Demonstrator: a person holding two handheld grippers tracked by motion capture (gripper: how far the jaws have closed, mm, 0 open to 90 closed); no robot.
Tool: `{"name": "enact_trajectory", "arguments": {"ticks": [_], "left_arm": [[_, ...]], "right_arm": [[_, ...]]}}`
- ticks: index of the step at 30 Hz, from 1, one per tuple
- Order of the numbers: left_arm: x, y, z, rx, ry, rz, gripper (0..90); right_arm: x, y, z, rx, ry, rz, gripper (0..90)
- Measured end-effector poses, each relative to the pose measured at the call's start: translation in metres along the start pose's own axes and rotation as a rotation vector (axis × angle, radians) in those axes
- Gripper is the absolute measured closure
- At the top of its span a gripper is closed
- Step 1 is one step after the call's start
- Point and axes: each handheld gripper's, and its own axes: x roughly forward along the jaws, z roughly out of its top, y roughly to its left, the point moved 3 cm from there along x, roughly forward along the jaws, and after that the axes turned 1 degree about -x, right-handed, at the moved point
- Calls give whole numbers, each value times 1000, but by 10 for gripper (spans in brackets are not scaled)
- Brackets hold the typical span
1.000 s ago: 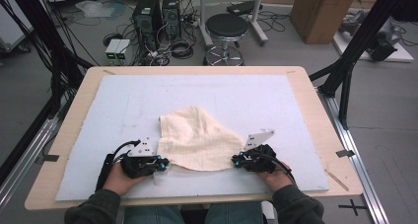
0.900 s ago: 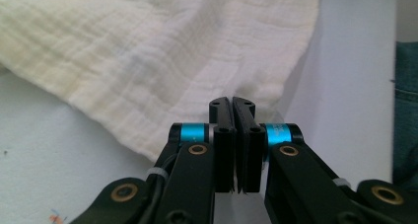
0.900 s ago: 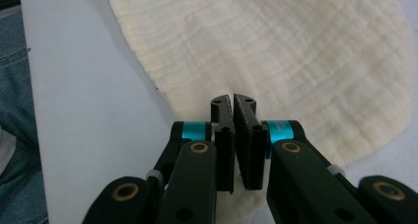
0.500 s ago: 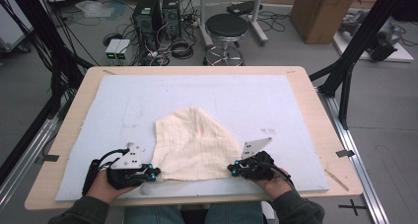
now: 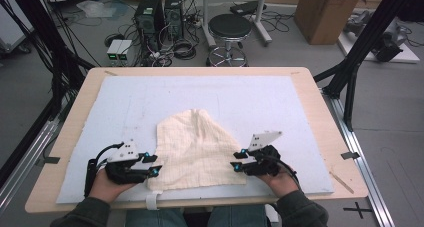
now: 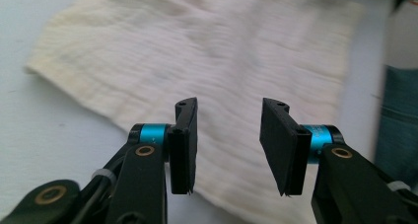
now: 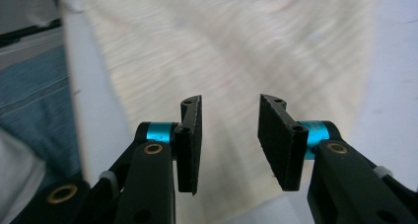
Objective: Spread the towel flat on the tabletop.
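A cream, finely checked cloth lies flat on the pale blue mat, its near edge close to the mat's front. My left gripper sits at the cloth's near left corner. In the left gripper view its jaws stand apart over the cloth, having just been opening, with nothing pinched. My right gripper is at the cloth's near right edge. The right gripper has likewise just been opening, and the cloth lies under the gap.
The mat covers a wooden table. Black frame legs stand at both sides. On the floor beyond are a stool, computer towers and a cardboard box. A white strip hangs at the table's front edge.
Both grippers drew the cloth's near edge toward the person, stretching it longer, then let go. Their jaws, shut on the corners before, now stand apart.
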Motion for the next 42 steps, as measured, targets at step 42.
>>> {"name": "enact_trajectory", "arguments": {"ticks": [42], "left_arm": [[43, 25, -1, -23, 143, 79, 835]], "right_arm": [[83, 19, 48, -22, 112, 59, 809]]}}
